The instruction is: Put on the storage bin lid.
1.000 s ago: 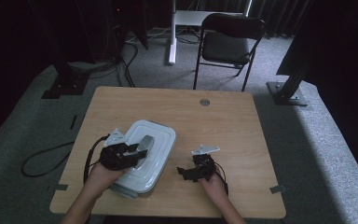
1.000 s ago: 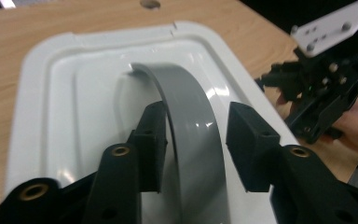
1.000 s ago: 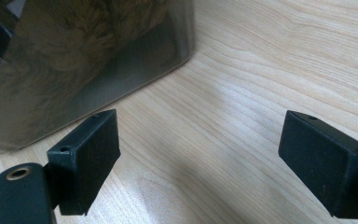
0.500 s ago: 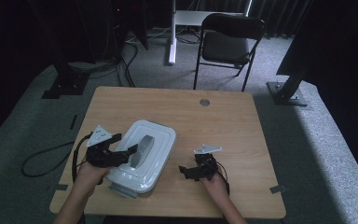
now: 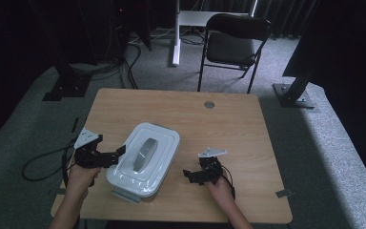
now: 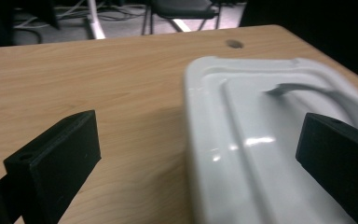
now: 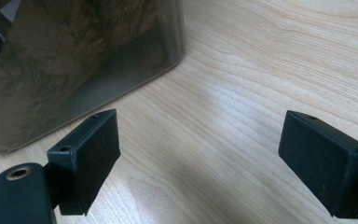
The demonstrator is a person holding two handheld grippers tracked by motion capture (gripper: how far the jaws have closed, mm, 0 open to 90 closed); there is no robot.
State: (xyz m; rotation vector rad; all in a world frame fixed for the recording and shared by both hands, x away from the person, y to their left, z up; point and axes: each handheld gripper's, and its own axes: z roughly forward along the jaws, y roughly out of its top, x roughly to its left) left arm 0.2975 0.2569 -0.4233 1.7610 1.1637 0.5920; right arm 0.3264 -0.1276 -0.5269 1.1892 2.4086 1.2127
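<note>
white plastic, that was the box (image 5: 144, 159) in the high view, a lidded container with a grey handle (image 5: 142, 153) along its top, sitting on the wooden tabletop (image 5: 228, 129) left of centre, near the person's edge. left claw (image 5: 116, 153) sat just beside the box's left side, jaws having just been opening, spread wide and pressing on nothing. right claw (image 5: 188, 176) rested low on the tabletop, apart from the box's right side, released too.

over to the left gripper view: left claw (image 6: 200, 158) stood wide, one black jaw over bare wood, the other over the lid (image 6: 265, 140), the lid's rim between them but untouched. the handle (image 6: 317, 93) arched at the far right.

right gripper view now: right claw (image 7: 209, 154) gaped with only wood grain between the jaws. the box's translucent wall (image 7: 74, 60) rose at upper left, just past the left jaw, not touching it.
</note>
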